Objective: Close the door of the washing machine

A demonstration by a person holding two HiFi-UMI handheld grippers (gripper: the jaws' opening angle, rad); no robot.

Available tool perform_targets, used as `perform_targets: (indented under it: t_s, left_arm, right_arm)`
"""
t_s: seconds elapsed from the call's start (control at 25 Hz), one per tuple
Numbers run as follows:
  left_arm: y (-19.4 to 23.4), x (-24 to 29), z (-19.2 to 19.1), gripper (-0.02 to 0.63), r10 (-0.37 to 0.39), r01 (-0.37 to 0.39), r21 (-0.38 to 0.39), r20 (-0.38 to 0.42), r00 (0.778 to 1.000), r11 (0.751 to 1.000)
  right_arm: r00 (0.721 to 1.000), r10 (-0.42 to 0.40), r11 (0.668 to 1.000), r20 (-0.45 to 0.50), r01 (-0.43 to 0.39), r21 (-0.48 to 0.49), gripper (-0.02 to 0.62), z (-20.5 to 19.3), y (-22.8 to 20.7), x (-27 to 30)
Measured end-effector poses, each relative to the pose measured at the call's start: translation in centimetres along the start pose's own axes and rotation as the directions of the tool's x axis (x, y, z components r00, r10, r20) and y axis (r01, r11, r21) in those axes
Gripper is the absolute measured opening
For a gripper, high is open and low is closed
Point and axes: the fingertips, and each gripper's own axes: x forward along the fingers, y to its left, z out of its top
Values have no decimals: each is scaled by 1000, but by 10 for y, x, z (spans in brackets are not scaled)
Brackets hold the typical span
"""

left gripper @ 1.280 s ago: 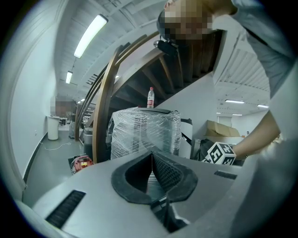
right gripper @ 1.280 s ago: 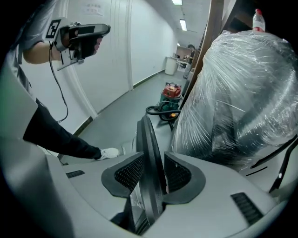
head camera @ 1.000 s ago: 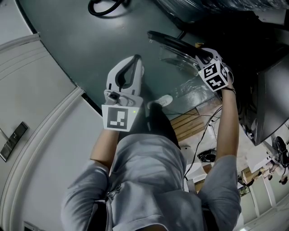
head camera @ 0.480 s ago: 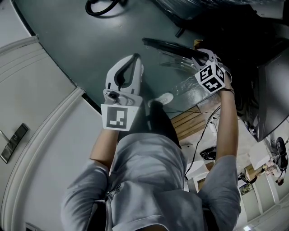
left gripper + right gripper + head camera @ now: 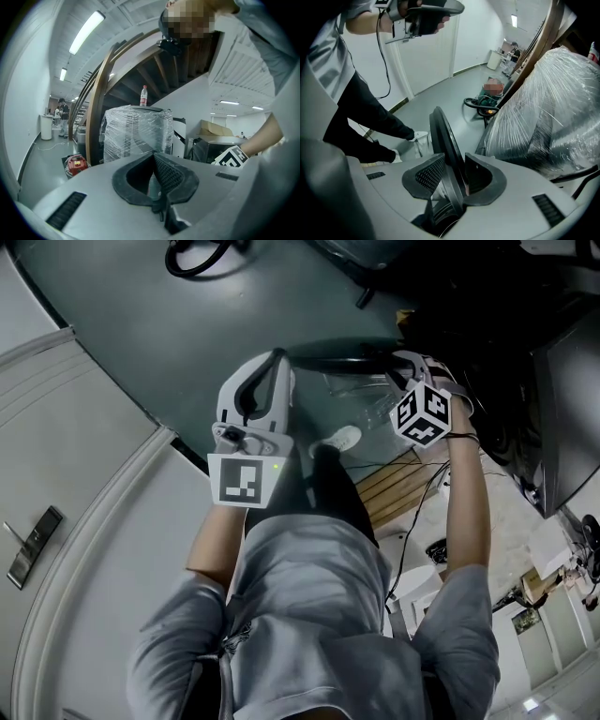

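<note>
**Right gripper** (image 5: 454,165): jaws clamped on the rim of the washing machine door (image 5: 440,129), which stands open and edge-on above the floor (image 5: 454,89).

**Left gripper** (image 5: 153,157): jaws together with nothing in them, pointing across the room and well apart from the door.

**Step in hand:** I judge I should keep the clamp square on the rim and follow the hinge's arc, not push straight.

**Views:** The right gripper view shows the rim between the pads. The head view adds the door's glass bowl (image 5: 364,381), but leaves the machine's front in darkness.
</note>
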Motion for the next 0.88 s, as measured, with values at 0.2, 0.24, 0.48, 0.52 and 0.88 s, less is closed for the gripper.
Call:
perform_targets:
  t_s: [0.2,0.24,0.48,0.52,0.88]
  left_arm:
    - [-17,3,-3,-2,-24,24,0,-3,1000,1000]
    - [-20,3,-3,-2,-30,30,-1,-4,1000,1000]
    - [-40,2,-3,-2,-60,60,4,1,998,998]
    - [-43,2,-3,-2,-65,65,5,2,998,998]
    - [-78,6,-8,-2,-116,116,21,-13,993,993]
  right_arm:
    - [1000,18,999,-19,-18,-40,115,-10,26,-6]
    - [999,22,999,-24,-23,-49,115,-13,31,-7]
    - [995,60,991,-80,-69,-117,120,-28,65,-16]
    - [993,70,989,-94,-81,-125,122,-31,71,-18]
    - [975,124,976,-185,-154,-157,145,-69,112,-35]
